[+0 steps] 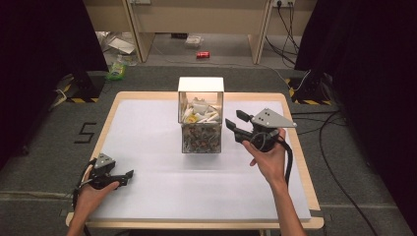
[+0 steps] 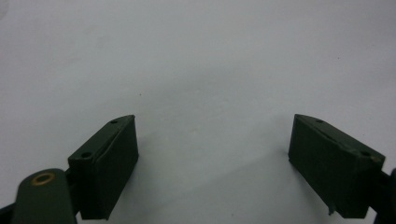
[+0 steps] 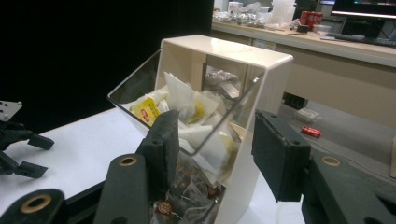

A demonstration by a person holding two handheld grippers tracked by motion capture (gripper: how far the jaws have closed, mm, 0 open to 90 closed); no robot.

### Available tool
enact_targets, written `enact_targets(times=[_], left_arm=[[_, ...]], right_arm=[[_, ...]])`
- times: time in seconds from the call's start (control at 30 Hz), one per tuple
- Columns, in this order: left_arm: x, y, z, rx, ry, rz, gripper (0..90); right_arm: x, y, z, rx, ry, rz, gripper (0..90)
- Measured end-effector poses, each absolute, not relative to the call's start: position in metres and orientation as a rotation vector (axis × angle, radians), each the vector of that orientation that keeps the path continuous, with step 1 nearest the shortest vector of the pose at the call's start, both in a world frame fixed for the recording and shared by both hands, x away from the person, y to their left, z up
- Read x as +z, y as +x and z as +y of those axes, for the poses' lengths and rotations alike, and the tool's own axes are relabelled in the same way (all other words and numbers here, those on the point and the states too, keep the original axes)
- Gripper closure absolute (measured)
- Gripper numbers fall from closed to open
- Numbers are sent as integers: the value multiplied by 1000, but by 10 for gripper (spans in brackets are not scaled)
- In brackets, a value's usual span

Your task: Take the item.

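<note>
A clear-fronted dispenser box (image 1: pixel 200 84) with a cream top stands at the middle back of the white table (image 1: pixel 147 142). Its upper part holds white and yellow sachets (image 1: pixel 199 112), and darker small packets (image 1: pixel 199 139) lie below. My right gripper (image 1: pixel 234 119) hovers just right of the box, raised off the table, with its jaws apart and nothing in them. In the right gripper view the box (image 3: pixel 224 51) and sachets (image 3: pixel 180 100) sit close beyond the right gripper (image 3: pixel 215 123). My left gripper (image 1: pixel 128 176) rests at the front left. It is open over bare table in the left gripper view (image 2: pixel 212 119).
The left gripper (image 3: pixel 18 144) also shows far off at the left edge of the right gripper view. On the floor beyond the table lie a red can (image 1: pixel 202 54) and a green bottle (image 1: pixel 117 69). Cables (image 1: pixel 324 147) run along the right side.
</note>
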State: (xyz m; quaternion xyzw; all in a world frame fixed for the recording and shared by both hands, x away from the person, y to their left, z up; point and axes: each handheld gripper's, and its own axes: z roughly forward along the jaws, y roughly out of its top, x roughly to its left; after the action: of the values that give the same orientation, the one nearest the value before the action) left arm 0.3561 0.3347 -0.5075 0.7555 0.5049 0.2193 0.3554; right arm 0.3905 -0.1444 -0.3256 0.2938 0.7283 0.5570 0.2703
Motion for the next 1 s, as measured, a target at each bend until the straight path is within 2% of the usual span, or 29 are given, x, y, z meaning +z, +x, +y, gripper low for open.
enact_targets(times=[1.0], left_arm=[[-508, 356, 335, 567, 1952, 1304, 150]], right_arm=[[-313, 430, -95, 1494, 720, 2076, 595]])
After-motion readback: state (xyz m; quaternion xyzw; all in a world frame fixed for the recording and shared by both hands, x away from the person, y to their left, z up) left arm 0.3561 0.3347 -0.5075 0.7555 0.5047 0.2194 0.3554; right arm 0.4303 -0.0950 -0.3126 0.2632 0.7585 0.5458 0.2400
